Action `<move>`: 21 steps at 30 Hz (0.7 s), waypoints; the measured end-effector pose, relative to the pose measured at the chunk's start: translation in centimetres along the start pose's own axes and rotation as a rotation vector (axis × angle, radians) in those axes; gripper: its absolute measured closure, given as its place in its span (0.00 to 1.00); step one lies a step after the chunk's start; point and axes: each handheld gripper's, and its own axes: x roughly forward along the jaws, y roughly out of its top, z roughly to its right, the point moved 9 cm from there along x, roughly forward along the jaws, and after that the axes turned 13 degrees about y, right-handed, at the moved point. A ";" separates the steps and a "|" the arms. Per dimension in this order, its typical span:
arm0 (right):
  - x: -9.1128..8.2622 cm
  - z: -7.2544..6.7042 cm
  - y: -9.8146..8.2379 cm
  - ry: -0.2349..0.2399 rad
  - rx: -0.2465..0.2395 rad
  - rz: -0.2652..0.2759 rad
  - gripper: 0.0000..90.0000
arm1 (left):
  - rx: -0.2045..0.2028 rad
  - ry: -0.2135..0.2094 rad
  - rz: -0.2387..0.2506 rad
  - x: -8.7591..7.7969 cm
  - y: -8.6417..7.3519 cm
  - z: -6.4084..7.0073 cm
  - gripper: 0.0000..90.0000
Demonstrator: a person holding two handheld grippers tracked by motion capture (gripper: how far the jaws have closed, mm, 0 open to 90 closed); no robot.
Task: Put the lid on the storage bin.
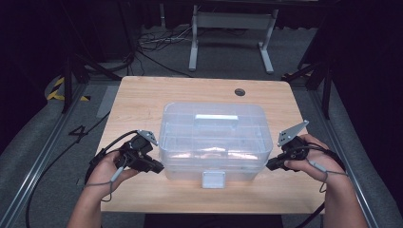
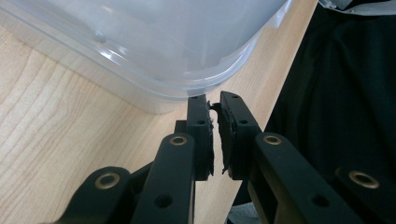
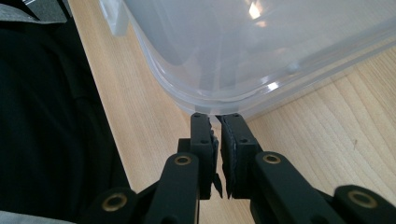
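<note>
A clear plastic storage box (image 1: 214,137) stands in the middle of the wooden table (image 1: 142,95), with a white latch (image 1: 213,179) on its near side. My left gripper (image 1: 157,167) is at the box's near left corner, held in a hand. In the left gripper view its jaws stand shut, and the left gripper (image 2: 213,100) tips touch the box's (image 2: 163,37) lower rim. My right gripper (image 1: 270,165) sits at the near right corner. It is also shut, with the right gripper (image 3: 218,116) tips against the rim of the box (image 3: 261,42). Nothing shows between either pair of jaws.
A round cable hole (image 1: 240,91) lies in the table behind the box. A pale recessed handle (image 1: 216,117) marks the box's top. Cables trail from both grippers off the near edge. A white frame (image 1: 233,21) stands on the floor beyond the table.
</note>
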 end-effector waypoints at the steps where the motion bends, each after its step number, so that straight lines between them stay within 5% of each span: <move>1: 0.0 0.0 0.0 0.000 0.000 -0.002 0.93 | 0.001 0.000 -0.001 0.0 0.0 0.0 0.92; 21: 0.2 0.0 -0.4 0.020 0.018 -0.008 0.91 | 0.001 -0.012 -0.001 0.0 -0.1 0.3 0.89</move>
